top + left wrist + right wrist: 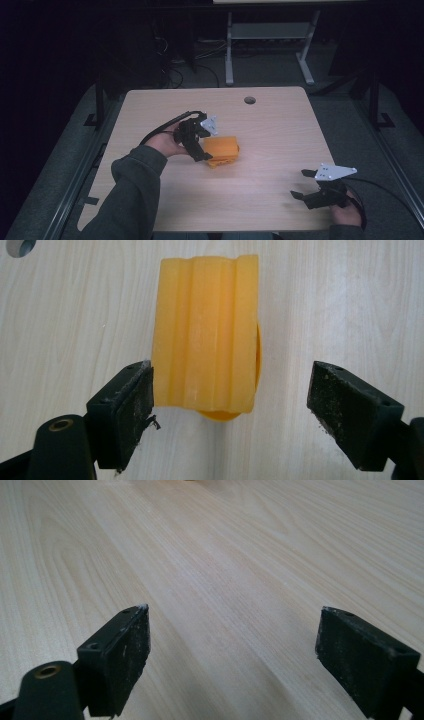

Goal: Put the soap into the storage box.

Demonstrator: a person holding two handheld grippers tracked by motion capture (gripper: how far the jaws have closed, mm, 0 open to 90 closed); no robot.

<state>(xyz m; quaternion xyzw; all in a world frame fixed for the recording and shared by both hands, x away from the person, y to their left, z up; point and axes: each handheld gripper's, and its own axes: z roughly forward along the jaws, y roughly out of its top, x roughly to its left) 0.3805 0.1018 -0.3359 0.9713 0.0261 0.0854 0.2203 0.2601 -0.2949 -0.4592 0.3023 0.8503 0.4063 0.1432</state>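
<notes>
A: Where did the orange ridged block (205,332) sit?

B: Near the middle of the surface (270,130), a bit toward its left edge, resting on a rounded orange piece (220,414) that peeked out from under it. I could not tell whether the two were joined.

A: And the left claw (230,390)?

B: It was spread wide around the block's near end. One jaw seemed to touch the block's side or sit just beside it; the other stood well apart, so nothing was gripped.

A: What might have gone wrong?

B: As I judged it, closing from that lopsided position would have pushed the block sideways before the far jaw arrived, sliding it off the piece beneath. The ridged, smooth-looking faces might also have let it twist in a pinch that caught only its end.

A: The right claw (305,185)?

B: Open too, holding nothing, hovering low near the surface's front right corner, well away from the block.

A: Any lettering or brand?

B: None that I could read on the block, the claws or the wood.
</notes>
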